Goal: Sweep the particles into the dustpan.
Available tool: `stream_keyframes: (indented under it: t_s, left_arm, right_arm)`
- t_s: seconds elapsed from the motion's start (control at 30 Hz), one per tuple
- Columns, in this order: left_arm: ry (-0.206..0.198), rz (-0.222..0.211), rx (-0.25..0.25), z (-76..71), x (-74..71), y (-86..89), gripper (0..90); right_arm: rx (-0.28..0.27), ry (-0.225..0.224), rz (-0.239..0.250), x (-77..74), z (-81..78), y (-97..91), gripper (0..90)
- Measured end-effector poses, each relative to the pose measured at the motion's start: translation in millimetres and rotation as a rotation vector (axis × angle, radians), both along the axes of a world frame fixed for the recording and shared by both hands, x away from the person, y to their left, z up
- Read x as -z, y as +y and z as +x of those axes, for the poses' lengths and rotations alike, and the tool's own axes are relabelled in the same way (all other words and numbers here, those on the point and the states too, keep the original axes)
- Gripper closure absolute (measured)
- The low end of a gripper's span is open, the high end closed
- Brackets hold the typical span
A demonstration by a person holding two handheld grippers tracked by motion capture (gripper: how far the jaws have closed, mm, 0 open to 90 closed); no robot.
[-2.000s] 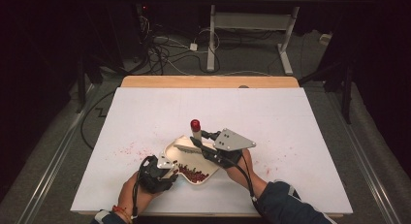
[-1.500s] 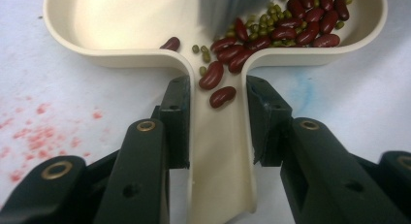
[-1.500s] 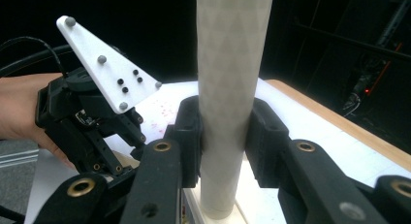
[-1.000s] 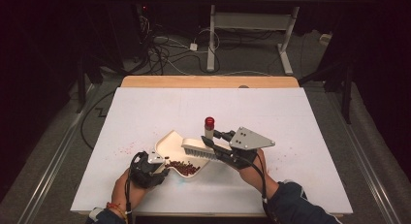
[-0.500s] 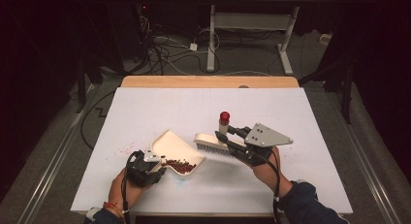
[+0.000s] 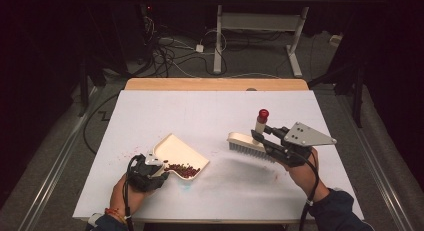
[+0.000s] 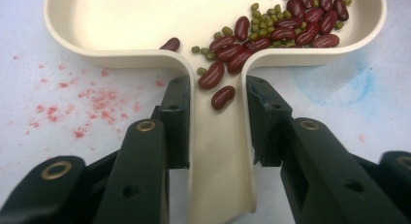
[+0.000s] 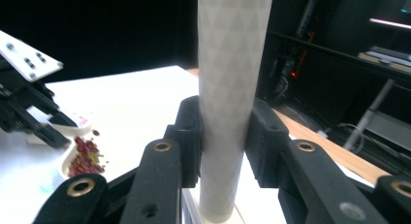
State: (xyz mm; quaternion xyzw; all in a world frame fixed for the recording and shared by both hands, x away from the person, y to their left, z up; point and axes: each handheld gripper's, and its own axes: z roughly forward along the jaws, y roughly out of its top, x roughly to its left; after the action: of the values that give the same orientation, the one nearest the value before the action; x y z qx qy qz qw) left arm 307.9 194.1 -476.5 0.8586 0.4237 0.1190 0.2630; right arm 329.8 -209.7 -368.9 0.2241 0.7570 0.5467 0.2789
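Note:
A cream dustpan (image 6: 175,148) lies front left on the white table, with red kidney beans and small green beans (image 6: 183,170) piled near its handle. My left gripper (image 6: 152,172) is shut on that handle (image 7: 220,156), and two beans (image 7: 216,86) lie in the handle's channel. My right gripper (image 6: 261,136) is shut on the pale upright handle (image 8: 230,88) of a hand brush (image 6: 245,143) with a red cap (image 6: 262,113). The brush hangs right of centre, apart from the dustpan. The right gripper view shows the left gripper (image 8: 29,107) and the beans (image 8: 85,158) far off.
Red specks (image 7: 92,100) and a faint blue smear (image 7: 339,86) stain the table (image 6: 210,111) around the dustpan. A wooden strip (image 6: 215,84) runs along the far edge. Beyond it are floor cables (image 6: 170,51) and desk legs (image 6: 295,46).
The right gripper has carried the brush off the dustpan, to the right and slightly up. The left gripper and dustpan shifted a little to the left, with the beans staying in the pan.

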Motion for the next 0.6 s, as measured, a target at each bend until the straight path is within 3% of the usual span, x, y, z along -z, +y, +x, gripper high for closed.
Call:
stream_keyframes:
  t_s: [0.33, 0.6]
  left_arm:
    - [-0.002, -0.008, -0.012, 9.7, 0.7, 4.0, 63.1]
    - [-0.008, -0.015, -0.020, 15.4, 1.5, 5.7, 63.1]
  right_arm:
    - [0.064, 0.024, -0.017, 2.2, -6.6, -40.0, 70.0]
    - [0.102, 0.042, -0.027, 4.1, -14.0, -61.4, 70.0]
